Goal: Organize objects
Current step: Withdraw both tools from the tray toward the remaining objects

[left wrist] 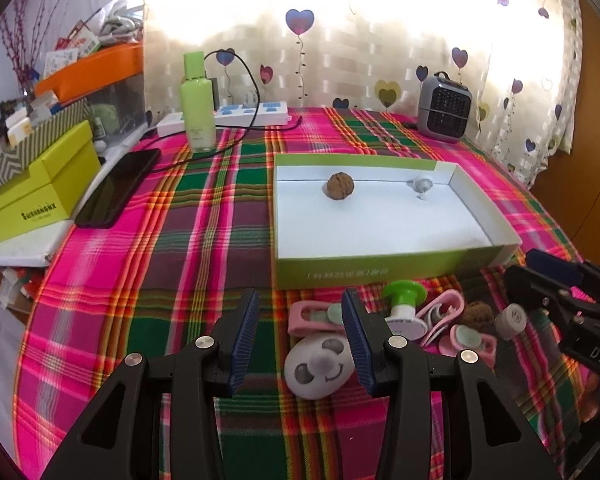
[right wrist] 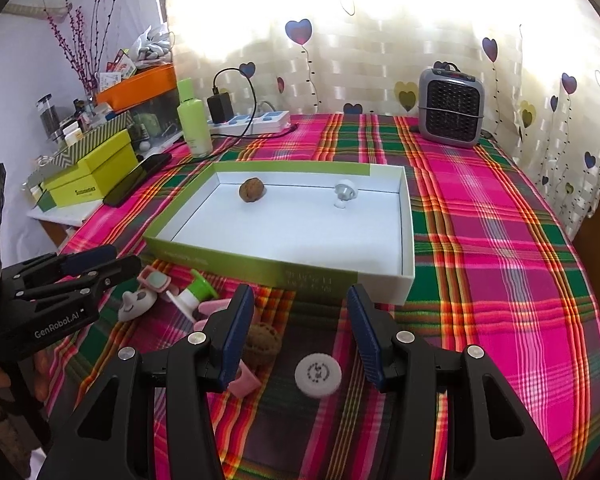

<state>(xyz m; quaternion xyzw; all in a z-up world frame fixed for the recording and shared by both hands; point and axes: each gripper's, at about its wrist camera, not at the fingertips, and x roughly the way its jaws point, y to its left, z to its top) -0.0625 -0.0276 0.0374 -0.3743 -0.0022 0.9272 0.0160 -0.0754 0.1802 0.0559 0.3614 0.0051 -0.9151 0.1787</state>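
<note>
The left claw (left wrist: 302,344) is seen spread and empty, with the grey panda-faced piece (left wrist: 320,366) lying between its fingers on the plaid desk (left wrist: 180,240). The right claw (right wrist: 298,340) is likewise spread and empty, the white disc (right wrist: 318,373) just ahead between its fingers. Each claw is best lowered squarely so the pads meet the flat sides before closing. The shallow green-sided box (left wrist: 380,270), beyond both claws, holds a walnut (left wrist: 340,186) and a small white knob (left wrist: 423,186). A second walnut (right wrist: 263,342) sits beside the right claw's left finger.
</note>
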